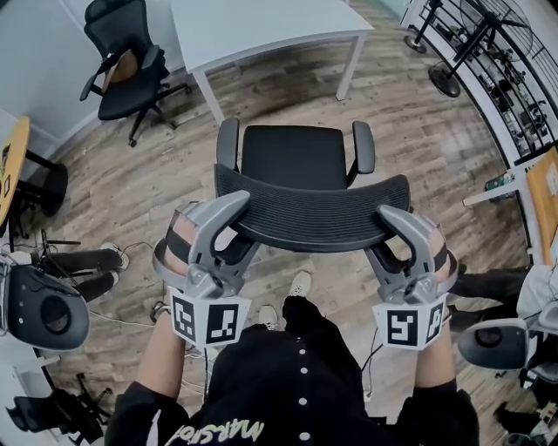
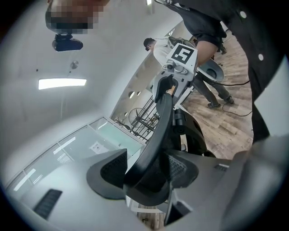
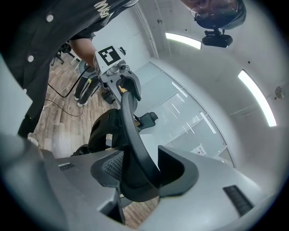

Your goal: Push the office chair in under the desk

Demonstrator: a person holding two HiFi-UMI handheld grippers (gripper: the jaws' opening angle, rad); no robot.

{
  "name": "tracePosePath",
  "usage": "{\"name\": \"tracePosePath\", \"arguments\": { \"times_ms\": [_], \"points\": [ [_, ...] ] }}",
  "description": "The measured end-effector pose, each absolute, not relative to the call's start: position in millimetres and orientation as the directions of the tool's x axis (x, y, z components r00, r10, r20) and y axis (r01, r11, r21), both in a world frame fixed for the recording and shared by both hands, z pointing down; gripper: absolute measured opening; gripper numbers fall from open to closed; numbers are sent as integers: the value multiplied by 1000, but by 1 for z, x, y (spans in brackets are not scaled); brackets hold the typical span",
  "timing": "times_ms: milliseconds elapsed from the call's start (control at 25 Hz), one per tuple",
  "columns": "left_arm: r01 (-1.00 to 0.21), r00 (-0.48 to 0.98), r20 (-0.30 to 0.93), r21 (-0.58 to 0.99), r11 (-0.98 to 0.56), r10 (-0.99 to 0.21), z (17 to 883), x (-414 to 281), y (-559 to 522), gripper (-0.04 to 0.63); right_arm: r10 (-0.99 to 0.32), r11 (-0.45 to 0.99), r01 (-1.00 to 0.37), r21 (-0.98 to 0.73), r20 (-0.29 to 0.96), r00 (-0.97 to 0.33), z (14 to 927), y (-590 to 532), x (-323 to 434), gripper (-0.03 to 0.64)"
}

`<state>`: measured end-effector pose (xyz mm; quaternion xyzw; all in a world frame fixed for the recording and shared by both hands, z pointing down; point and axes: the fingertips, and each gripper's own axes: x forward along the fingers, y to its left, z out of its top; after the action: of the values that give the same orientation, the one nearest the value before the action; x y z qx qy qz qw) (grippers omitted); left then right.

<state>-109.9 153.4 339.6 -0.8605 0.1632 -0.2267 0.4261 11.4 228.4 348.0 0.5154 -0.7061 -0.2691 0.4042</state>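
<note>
A black office chair [image 1: 292, 157] stands on the wood floor, its seat facing the white desk [image 1: 261, 26] at the far side, with a stretch of floor between them. Its curved mesh backrest [image 1: 314, 209] is nearest me. My left gripper [image 1: 231, 231] is shut on the backrest's left end, and my right gripper [image 1: 392, 235] is shut on its right end. In the left gripper view the backrest edge [image 2: 162, 122] runs between the jaws of the left gripper [image 2: 149, 173]. The right gripper view shows the same edge [image 3: 131, 131] clamped in the right gripper [image 3: 144, 173].
A second black office chair [image 1: 126, 65] stands at the far left by the desk. Racks and stands [image 1: 488, 52] line the right wall. A person's legs [image 1: 83, 261] and cables lie on the floor at the left. An orange table edge [image 1: 13, 165] shows at the left border.
</note>
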Motion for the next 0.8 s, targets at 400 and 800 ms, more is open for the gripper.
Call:
{"name": "tracePosePath", "arguments": {
  "times_ms": [400,800],
  "points": [
    [-98,840,252,-801,-590,-481,342,-101,139,235,-951,307,-525,794,273,-144,349,216,20,217],
    [-72,840,282,-789,-610,-464,344,-79,111,235,-951,307,-529,791,270,-148,349,187,42,219]
  ]
}}
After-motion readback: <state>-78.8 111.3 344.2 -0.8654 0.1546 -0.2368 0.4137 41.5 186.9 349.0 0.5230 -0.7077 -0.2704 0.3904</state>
